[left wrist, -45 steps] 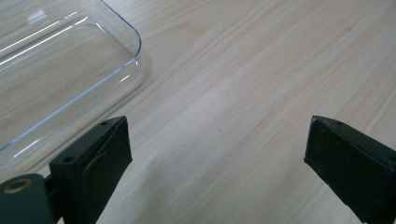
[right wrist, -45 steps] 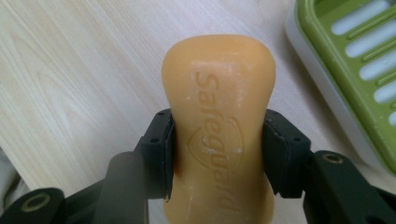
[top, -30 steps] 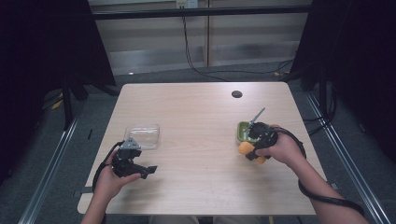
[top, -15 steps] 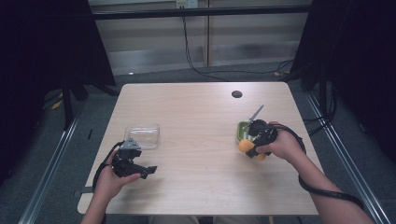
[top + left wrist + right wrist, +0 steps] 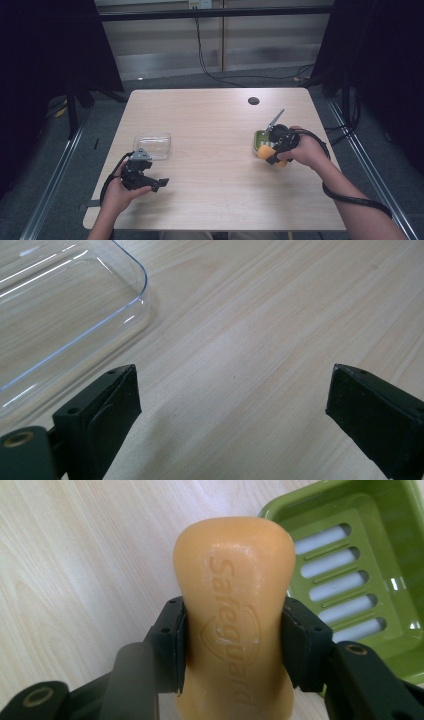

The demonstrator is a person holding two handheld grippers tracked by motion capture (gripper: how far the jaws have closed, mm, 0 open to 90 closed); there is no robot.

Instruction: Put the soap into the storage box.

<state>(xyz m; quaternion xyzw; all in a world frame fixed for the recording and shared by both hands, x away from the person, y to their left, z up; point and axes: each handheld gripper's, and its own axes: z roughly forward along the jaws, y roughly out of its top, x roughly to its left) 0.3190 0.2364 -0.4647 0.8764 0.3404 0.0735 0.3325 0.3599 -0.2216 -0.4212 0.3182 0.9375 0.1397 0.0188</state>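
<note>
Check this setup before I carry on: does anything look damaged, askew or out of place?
One thing: the orange bar of soap is pinched in at its waist where the right gripper squeezes it, beside the green slotted plastic soap dish. The clear plastic lid lies flat near the open left gripper. Nothing has spilled.

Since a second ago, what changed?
Barely anything: the right gripper, shut on the orange soap bar, edged slightly toward the green soap dish. The left gripper stays open beside the clear plastic lid.
</note>
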